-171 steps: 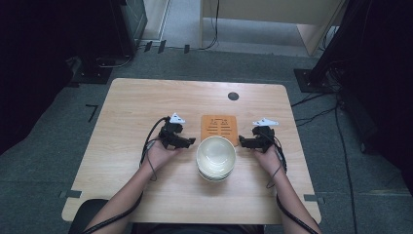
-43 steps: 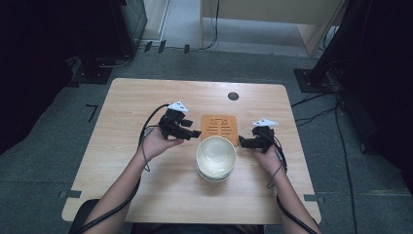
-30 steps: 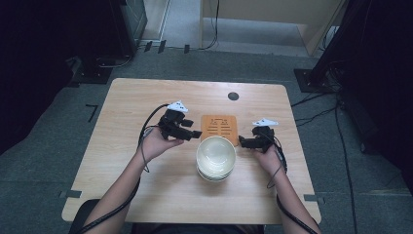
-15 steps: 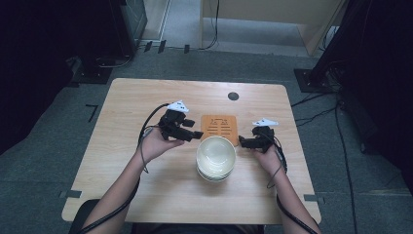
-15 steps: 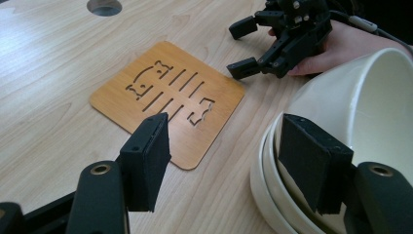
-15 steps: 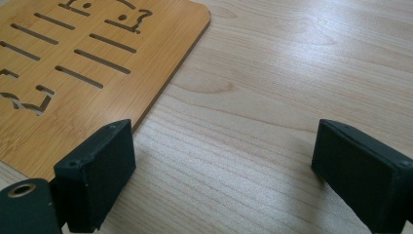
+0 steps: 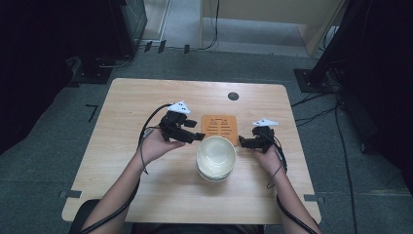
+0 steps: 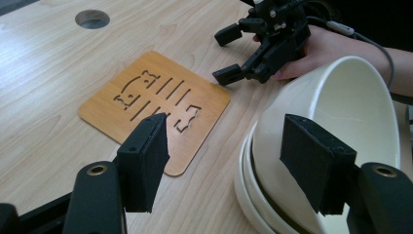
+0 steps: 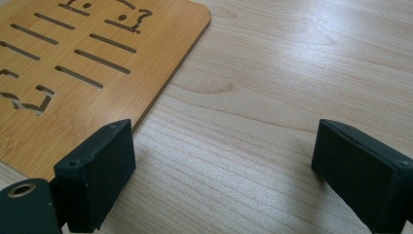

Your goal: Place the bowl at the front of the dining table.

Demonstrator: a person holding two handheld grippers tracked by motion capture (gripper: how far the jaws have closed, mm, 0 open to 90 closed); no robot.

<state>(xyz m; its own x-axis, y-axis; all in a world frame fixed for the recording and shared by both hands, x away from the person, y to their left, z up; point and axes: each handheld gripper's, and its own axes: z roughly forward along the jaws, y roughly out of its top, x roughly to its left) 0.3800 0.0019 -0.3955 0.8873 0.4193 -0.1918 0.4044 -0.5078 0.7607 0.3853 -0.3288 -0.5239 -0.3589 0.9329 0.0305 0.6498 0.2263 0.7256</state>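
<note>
Both tools gape wide: left tool (image 8: 224, 165) frames stacked bowls (image 8: 311, 161), right tool (image 9: 219, 170) bare table (image 9: 272, 97)

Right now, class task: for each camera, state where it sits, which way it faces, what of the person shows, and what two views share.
High view: above the person's side, looking forward and down on the table; both forearms, left tongs, right tongs.
Left gripper view: rides the left tongs, open, facing the stacked bowls and trivet; the other hand shows beyond.
Right gripper view: rides the right tongs, open, looking low across the tabletop.
Shared: the trivet appears in both gripper views.
</note>
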